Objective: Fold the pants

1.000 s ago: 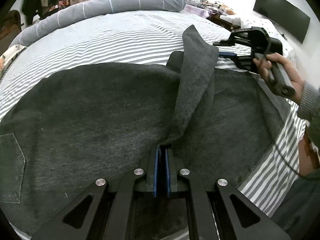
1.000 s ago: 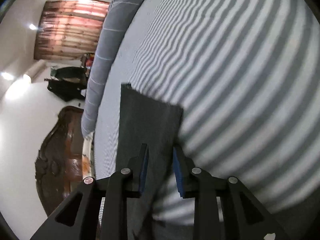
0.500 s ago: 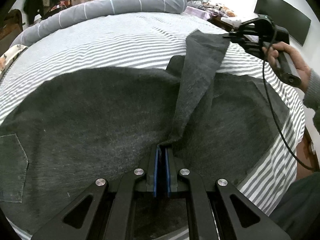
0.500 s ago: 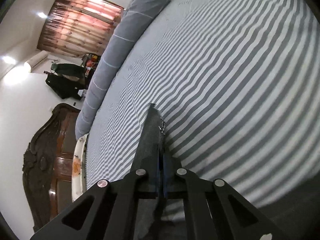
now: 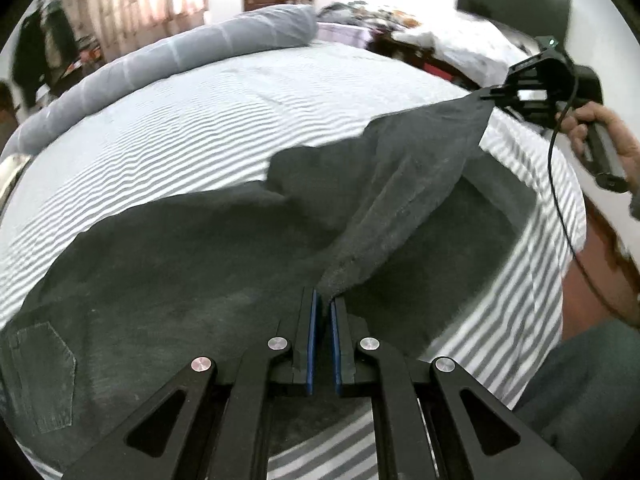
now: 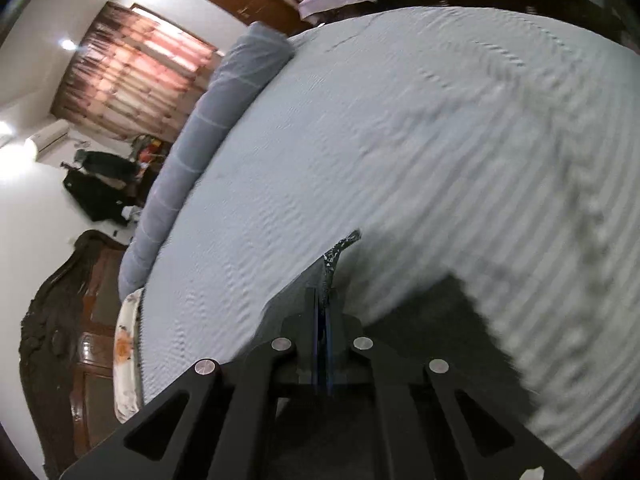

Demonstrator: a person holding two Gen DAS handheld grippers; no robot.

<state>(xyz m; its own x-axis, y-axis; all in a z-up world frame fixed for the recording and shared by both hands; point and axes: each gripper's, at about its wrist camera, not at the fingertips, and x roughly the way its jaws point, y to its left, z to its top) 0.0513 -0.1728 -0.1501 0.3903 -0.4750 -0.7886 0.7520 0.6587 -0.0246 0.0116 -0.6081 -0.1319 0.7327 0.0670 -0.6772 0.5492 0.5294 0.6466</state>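
Observation:
Dark grey pants (image 5: pixel 168 280) lie spread over a striped bed, a back pocket (image 5: pixel 44 372) showing at the lower left. My left gripper (image 5: pixel 323 300) is shut on the near edge of a lifted leg (image 5: pixel 408 184). That leg stretches up and to the right, taut between both grippers. In the left wrist view my right gripper (image 5: pixel 490 98), held by a hand (image 5: pixel 608 136), pinches the leg's far corner above the bed. In the right wrist view my right gripper (image 6: pixel 323 292) is shut on the pants hem (image 6: pixel 340 246), which sticks out past the tips.
A striped sheet (image 5: pixel 208 120) covers the bed, with a long grey bolster (image 5: pixel 192 52) along its far side. A dark screen (image 5: pixel 516 4) hangs on the right wall. A carved wooden headboard (image 6: pixel 52 320) stands at the left of the right wrist view. A cable (image 5: pixel 560 208) trails from the right gripper.
My right gripper closed on the leg's far corner and carried it up and to the right. The leg went from a narrow upright fold to a wide taut sheet. My left gripper rose slightly.

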